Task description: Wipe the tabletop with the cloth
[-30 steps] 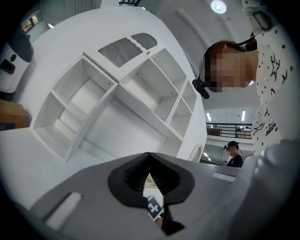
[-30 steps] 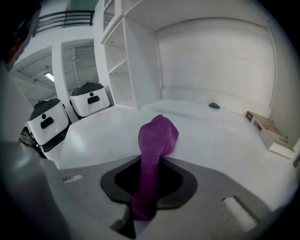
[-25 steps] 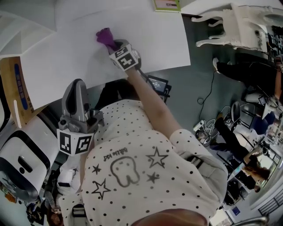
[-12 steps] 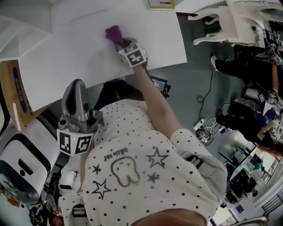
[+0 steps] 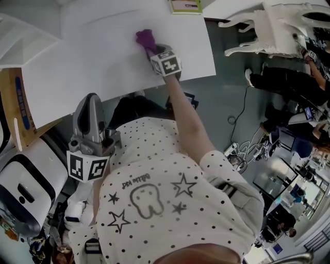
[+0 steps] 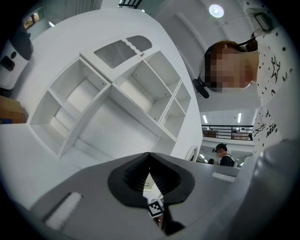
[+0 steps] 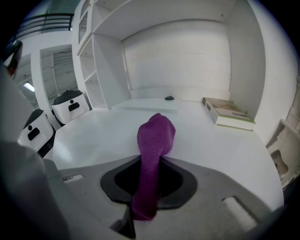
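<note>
Our white tabletop runs wide and bare to the left of the purple cloth. The cloth rests on the surface near the front edge, toward the right side, clamped in our right gripper. A book lies at the far edge beyond it. Our left gripper, jaws together on nothing, hangs off the table by our chest. A white chair stands past the right edge.

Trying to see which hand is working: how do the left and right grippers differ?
The right gripper is shut on the purple cloth; the left gripper is shut on nothing. The right gripper reaches over the white tabletop; the left gripper is held by the person's body, off the table. Both carry marker cubes.
</note>
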Tool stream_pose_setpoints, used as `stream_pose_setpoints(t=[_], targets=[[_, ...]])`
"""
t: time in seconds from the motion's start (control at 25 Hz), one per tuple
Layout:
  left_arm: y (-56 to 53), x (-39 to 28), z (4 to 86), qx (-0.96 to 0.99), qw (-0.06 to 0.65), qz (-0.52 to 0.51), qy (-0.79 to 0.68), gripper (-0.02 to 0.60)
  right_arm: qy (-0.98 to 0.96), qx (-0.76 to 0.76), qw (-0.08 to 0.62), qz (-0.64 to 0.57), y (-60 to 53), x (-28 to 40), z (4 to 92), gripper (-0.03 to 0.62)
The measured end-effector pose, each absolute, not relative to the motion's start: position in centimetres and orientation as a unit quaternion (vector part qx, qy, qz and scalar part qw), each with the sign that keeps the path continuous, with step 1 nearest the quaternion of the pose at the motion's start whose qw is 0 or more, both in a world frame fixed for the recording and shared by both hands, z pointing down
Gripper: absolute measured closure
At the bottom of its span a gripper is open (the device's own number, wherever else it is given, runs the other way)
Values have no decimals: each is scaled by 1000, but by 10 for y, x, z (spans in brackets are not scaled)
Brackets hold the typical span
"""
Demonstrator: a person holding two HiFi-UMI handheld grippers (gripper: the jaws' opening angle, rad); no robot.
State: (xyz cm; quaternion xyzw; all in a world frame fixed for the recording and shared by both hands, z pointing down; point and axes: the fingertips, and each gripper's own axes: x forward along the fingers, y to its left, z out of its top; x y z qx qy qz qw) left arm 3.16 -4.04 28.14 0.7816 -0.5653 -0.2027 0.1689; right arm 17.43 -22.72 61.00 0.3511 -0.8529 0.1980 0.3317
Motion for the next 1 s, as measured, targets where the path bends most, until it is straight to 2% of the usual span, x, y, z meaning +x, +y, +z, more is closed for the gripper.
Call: stream_pose_setpoints(t=[0.52, 1.0], targets=[[-36, 65, 290, 785, 166, -206, -560, 586, -841, 372, 329, 216, -251, 247, 611, 522], [-38, 66, 291, 773, 165, -203, -578, 586, -824, 399, 336, 221, -282, 329, 612, 522]])
